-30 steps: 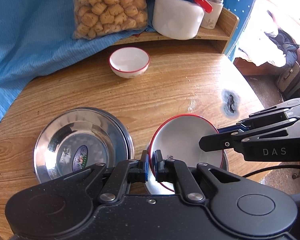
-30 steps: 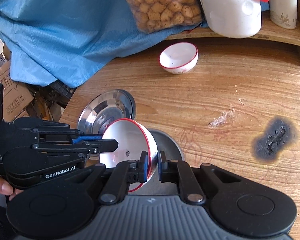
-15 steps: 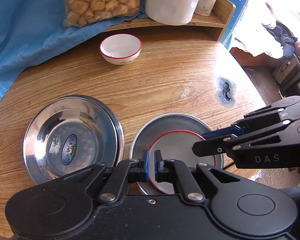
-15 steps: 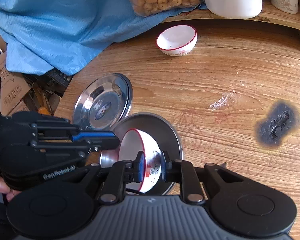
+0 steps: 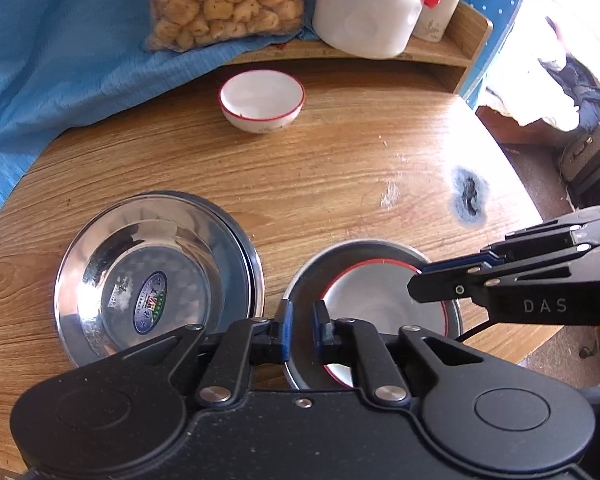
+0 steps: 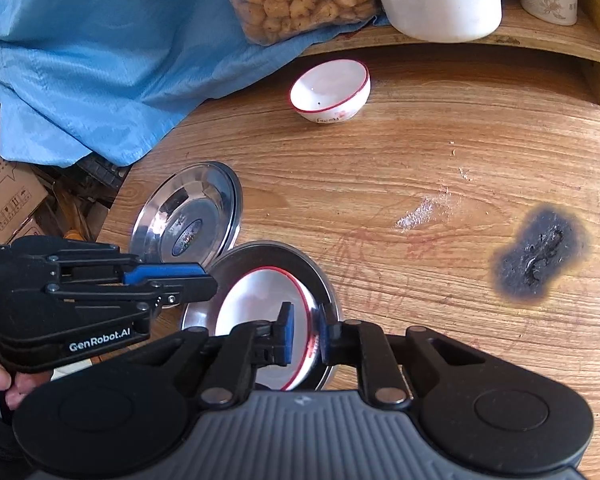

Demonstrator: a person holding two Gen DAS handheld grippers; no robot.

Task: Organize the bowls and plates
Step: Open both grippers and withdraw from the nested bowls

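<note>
A white bowl with a red rim point(image 5: 372, 304) point(image 6: 260, 308) rests inside a steel plate point(image 5: 380, 246) point(image 6: 320, 280) at the table's near edge. My left gripper point(image 5: 302, 330) point(image 6: 208, 278) is at the bowl's left side. Its jaws are opening, with the plate's edge in the gap and no pad pressing. My right gripper point(image 6: 306, 334) point(image 5: 418, 280) straddles the bowl's right wall, and a gap shows beside the rim. A stack of steel plates point(image 5: 152, 280) point(image 6: 188, 216) lies to the left. A second red-rimmed bowl point(image 5: 262, 100) point(image 6: 330, 90) stands at the back.
A wooden shelf at the back carries a snack bag point(image 5: 224, 0), a white jar point(image 5: 368, 20) and a small tin point(image 5: 436, 12). Blue cloth point(image 5: 60, 60) covers the back left. A burn mark point(image 5: 468, 200) scars the table. Cardboard boxes point(image 6: 8, 200) lie below the left edge.
The bowl, held tilted above the steel plate a second ago, has come down and now lies flat in it. Both grippers' jaws have parted from its rim.
</note>
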